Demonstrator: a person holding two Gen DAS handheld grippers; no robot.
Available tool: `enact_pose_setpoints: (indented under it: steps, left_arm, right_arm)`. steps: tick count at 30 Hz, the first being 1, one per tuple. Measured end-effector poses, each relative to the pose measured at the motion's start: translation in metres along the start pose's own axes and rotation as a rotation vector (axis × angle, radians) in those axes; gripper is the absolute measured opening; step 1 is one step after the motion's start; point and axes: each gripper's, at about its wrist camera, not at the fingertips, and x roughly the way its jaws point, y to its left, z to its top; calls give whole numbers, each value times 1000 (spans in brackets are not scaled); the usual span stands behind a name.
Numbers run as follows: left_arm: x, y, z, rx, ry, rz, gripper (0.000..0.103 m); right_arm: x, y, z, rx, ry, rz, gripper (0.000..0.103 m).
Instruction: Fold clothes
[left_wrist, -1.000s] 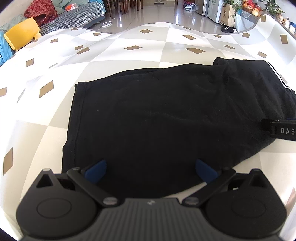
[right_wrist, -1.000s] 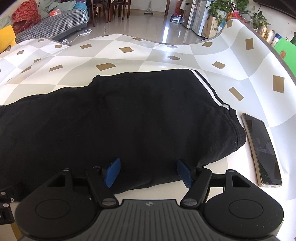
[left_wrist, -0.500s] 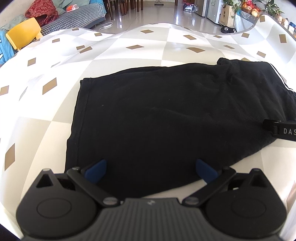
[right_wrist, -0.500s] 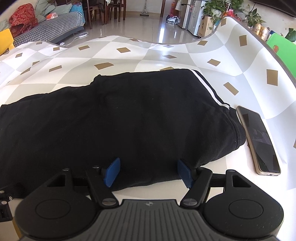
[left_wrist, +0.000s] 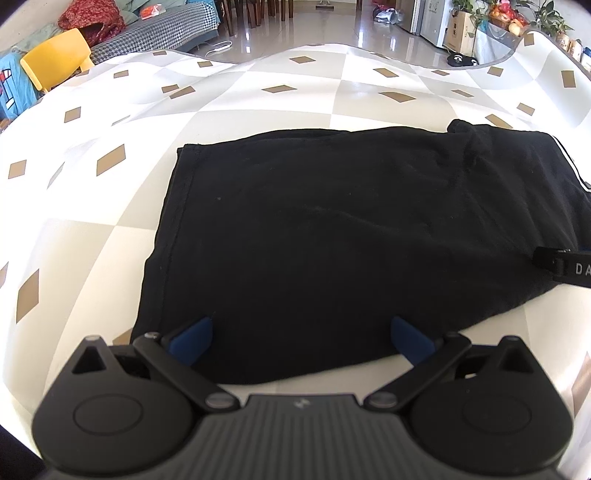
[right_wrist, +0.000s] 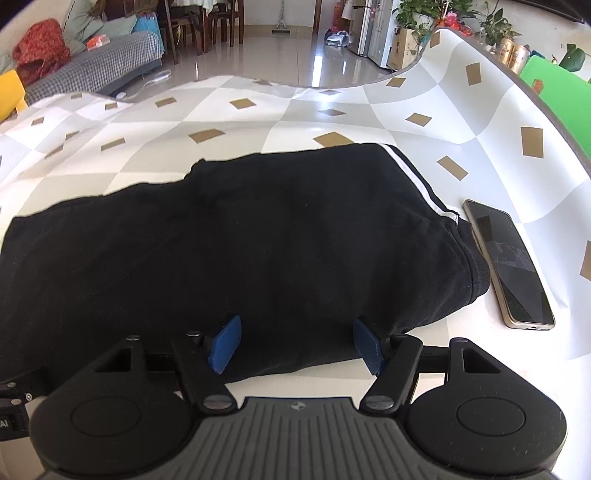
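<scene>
Black cotton is what fills the middle of the table: a pair of black shorts (left_wrist: 332, 240) lies spread flat on a tablecloth (left_wrist: 110, 229) checked in white and grey with small tan diamonds. Along the garment's right side runs a white stripe (right_wrist: 417, 177), and its left hem shows a stitched seam.

From where I stand, both tools hang over the near edge of the shorts. The left gripper (left_wrist: 301, 338) has its blue pads (left_wrist: 192, 338) set wide apart, the cloth lying flat below and between them, nothing pinched. The right gripper (right_wrist: 297, 341) is spread as well, its own blue pads standing clear on either side of the near hem, with no fabric caught between them. In the left view, a piece of the right gripper's black body with white lettering pokes in at the right edge, over the shorts.

Just beside the shorts on the right, a phone (right_wrist: 511, 266) with a gold rim lies face up on the tablecloth, its dark screen close to the garment's side but whether it touches I cannot tell.

Beyond the table, a yellow chair (left_wrist: 55, 55) stands at the far left, next to a sofa in a checked grey cover (right_wrist: 99, 70). Potted plants (right_wrist: 417, 11) sit at the far right, and the shiny floor catches the daylight.
</scene>
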Motion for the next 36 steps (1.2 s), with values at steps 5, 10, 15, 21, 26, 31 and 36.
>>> enact_pose_setpoints:
  steps: [5, 10, 15, 21, 26, 31, 36]
  left_arm:
    - [-2, 8, 7, -47, -22, 4, 103]
    - [1, 19, 19, -94, -46, 28, 103]
    - [8, 23, 25, -117, -47, 59, 103]
    - [15, 20, 29, -118, -37, 76, 103]
    - [18, 15, 28, -109, -33, 81, 103]
    - [14, 12, 19, -99, -34, 86, 103]
    - [14, 10, 19, -99, -34, 82, 103]
  right_arm:
    - [-14, -34, 7, 175, -58, 29, 64]
    - [-20, -68, 6, 298, -76, 5, 64]
    - [-16, -100, -1, 435, -63, 0, 64]
    - [-8, -117, -10, 540, -41, -16, 63]
    - [-1, -119, -13, 601, -48, 1, 63]
    - [3, -118, -15, 659, -90, 30, 58]
    - [7, -119, -14, 715, -114, 66, 49]
